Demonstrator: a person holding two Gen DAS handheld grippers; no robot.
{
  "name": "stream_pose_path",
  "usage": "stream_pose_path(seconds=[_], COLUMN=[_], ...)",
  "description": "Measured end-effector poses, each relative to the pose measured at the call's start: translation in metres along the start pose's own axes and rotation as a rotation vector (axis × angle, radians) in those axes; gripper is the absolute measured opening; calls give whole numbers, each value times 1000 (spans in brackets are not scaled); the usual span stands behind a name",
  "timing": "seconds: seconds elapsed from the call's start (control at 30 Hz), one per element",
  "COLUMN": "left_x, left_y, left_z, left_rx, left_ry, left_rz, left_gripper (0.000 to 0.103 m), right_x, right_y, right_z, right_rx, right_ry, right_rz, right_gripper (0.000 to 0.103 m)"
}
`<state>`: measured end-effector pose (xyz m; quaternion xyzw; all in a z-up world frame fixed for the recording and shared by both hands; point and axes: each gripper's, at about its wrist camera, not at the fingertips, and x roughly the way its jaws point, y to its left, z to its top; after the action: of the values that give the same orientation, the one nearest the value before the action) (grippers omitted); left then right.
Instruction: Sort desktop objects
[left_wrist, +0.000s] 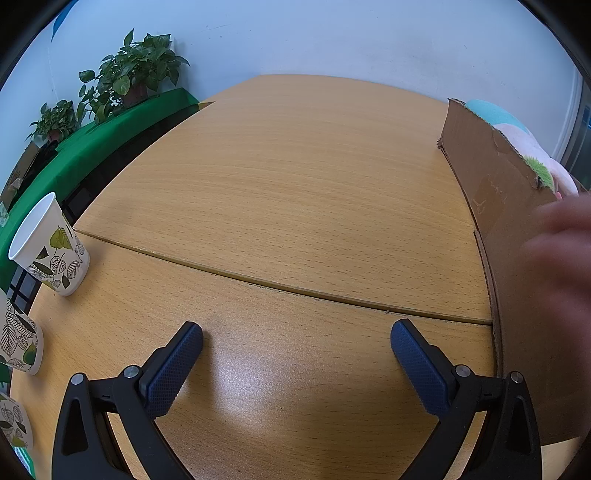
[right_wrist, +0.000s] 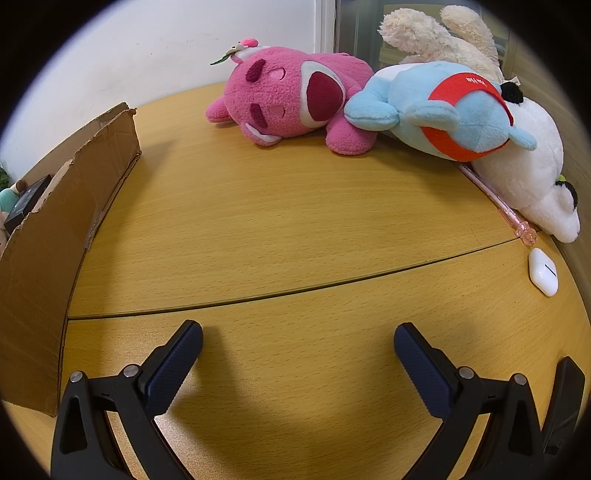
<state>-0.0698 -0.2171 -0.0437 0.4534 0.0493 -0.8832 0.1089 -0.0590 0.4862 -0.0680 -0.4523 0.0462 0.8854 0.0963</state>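
Desktop objects: mostly unsorted, judged from what lies loose.
Cardboard box: 9 o'clock in right view; holds a dark item and some plush, partly hidden.
Plush pile: 1 o'clock; white toy, blue toy, pink toy, all touching, outside box.
Paper cups: 9 o'clock in left view, upright.
Pink pen: 3 o'clock, beside white toy.
Earbud case: 3 o'clock.
Left gripper: jaws spread, empty.
Right gripper: jaws spread, empty.
Remaining: nearly everything.
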Motion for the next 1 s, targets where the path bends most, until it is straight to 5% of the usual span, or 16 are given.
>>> stream_pose_path(seconds=[1.0], left_x=[-1], left_y=[1], left_z=[-1], left_rx=[1], left_ry=[0], left_rz=[-1], left_gripper=[103], right_x=[1], right_y=[1], right_z=[0], right_rx=[8], right_ry=[2], right_rz=[-7], right_gripper=[103])
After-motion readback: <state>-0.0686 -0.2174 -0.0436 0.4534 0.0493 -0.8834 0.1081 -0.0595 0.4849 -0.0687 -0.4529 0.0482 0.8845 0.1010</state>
